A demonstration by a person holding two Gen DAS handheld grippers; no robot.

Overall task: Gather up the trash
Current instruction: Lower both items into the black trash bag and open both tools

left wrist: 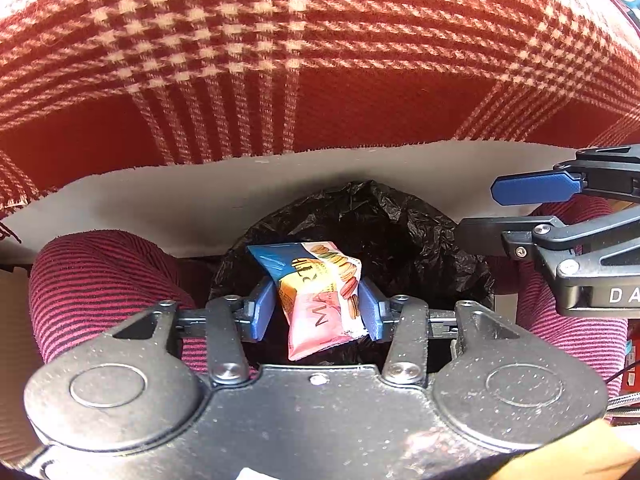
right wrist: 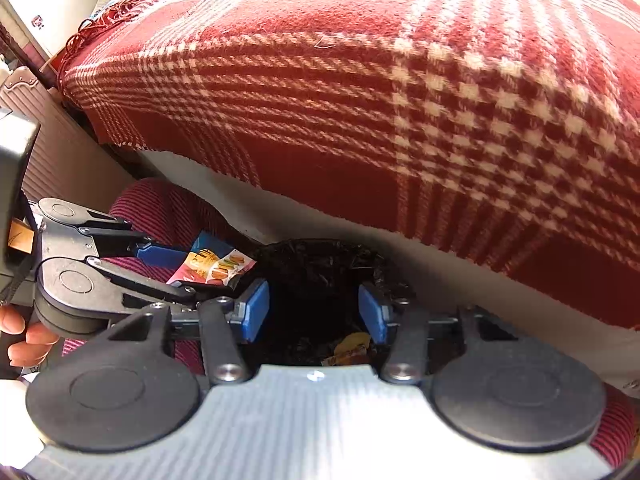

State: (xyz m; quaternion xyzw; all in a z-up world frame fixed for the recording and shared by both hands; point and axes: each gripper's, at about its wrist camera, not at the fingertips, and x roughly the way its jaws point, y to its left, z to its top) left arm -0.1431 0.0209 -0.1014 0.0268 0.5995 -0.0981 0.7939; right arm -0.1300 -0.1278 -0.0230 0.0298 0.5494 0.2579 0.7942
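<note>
A pink and blue macaron snack packet (left wrist: 320, 296) hangs between the blue pads of my left gripper (left wrist: 318, 308), which is shut on it. The packet is directly over a bin lined with a black bag (left wrist: 400, 224). In the right wrist view the same packet (right wrist: 212, 268) sticks out of the left gripper (right wrist: 188, 274) at the bin's left rim. My right gripper (right wrist: 314, 312) is open over the bin (right wrist: 320, 264) with nothing between its fingers; it also shows at the right edge (left wrist: 492, 212). A yellow wrapper (right wrist: 352, 348) lies inside the bin.
A red and white plaid blanket (left wrist: 280, 60) covers a white cushion edge (left wrist: 160, 196) just behind the bin. A person's legs in striped pink and black fabric (left wrist: 100, 280) flank the bin on both sides. A ribbed suitcase (right wrist: 52, 152) stands at the left.
</note>
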